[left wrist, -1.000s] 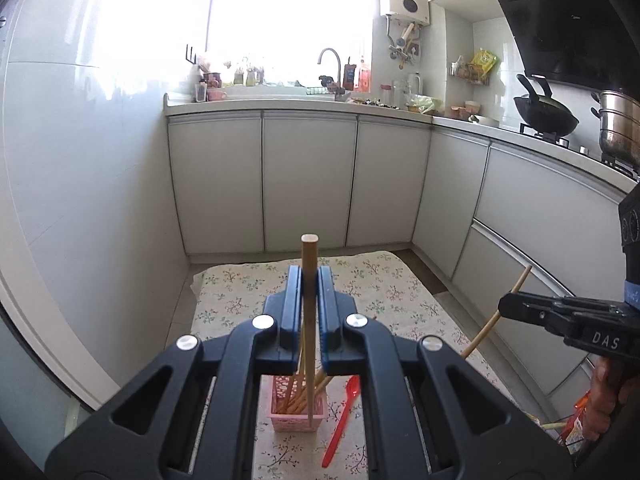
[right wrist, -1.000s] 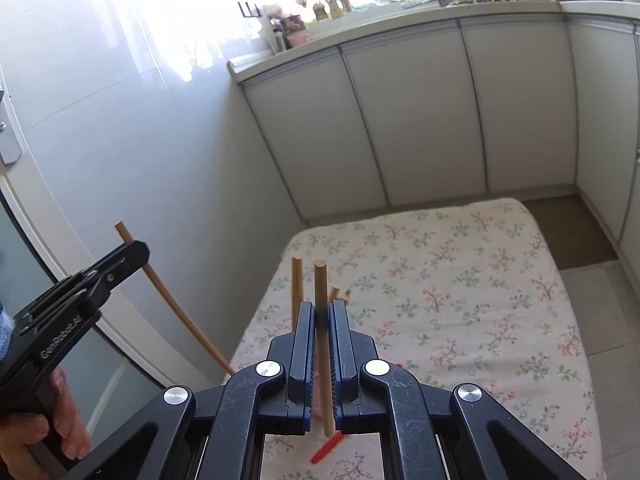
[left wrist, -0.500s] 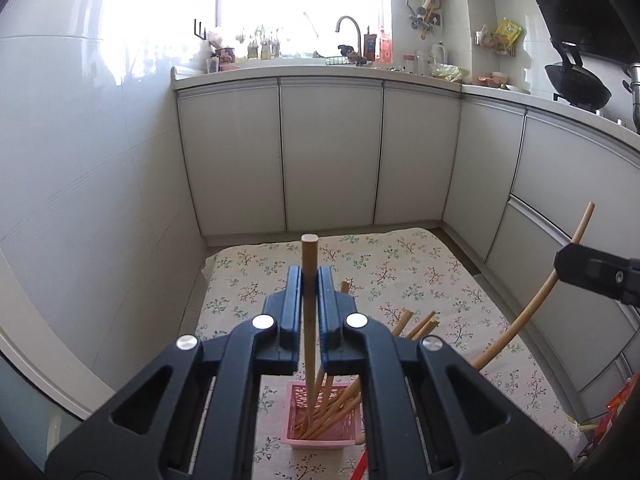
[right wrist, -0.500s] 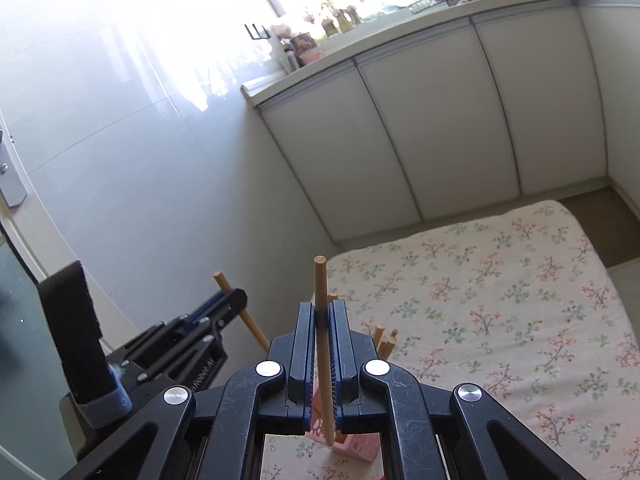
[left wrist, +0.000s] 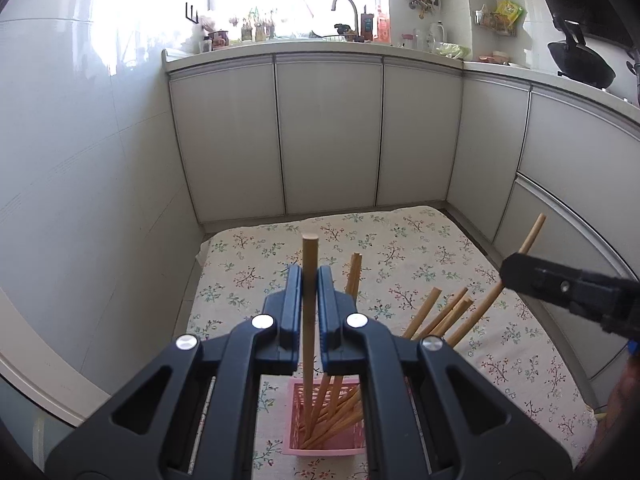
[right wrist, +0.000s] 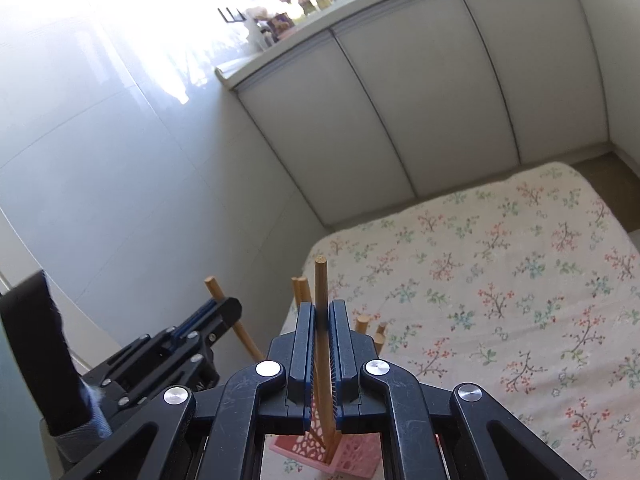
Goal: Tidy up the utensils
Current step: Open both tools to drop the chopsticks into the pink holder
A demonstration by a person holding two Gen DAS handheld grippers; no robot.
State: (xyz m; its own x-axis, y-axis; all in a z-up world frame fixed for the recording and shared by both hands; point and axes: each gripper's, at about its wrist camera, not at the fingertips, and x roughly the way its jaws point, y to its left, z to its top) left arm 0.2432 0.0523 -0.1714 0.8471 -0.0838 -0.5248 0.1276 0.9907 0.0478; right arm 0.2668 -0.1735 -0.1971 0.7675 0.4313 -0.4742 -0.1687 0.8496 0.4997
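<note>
My left gripper (left wrist: 309,280) is shut on an upright wooden chopstick (left wrist: 309,248) whose lower end reaches into the pink slotted holder (left wrist: 296,412). Several more chopsticks (left wrist: 440,312) lean to the right out of that holder. In the right wrist view, my right gripper (right wrist: 322,312) is shut on another chopstick (right wrist: 321,280), and its lower end dips into the pink holder (right wrist: 356,454). The right gripper (left wrist: 560,288) also shows at the right edge of the left view, with its chopstick (left wrist: 530,236) slanting down toward the holder. The left gripper (right wrist: 224,314) shows at the left of the right view.
The holder stands on a flowered cloth (left wrist: 400,240) spread on the kitchen floor. White cabinets (left wrist: 328,132) close off the far side and the right, and a glossy wall (left wrist: 80,200) runs along the left. A hand (left wrist: 624,392) shows at the right edge.
Both grippers have come down and closer to the pink holder, each still gripping its chopstick. The chopsticks' lower ends now reach into it. The red spoon has left the view.
</note>
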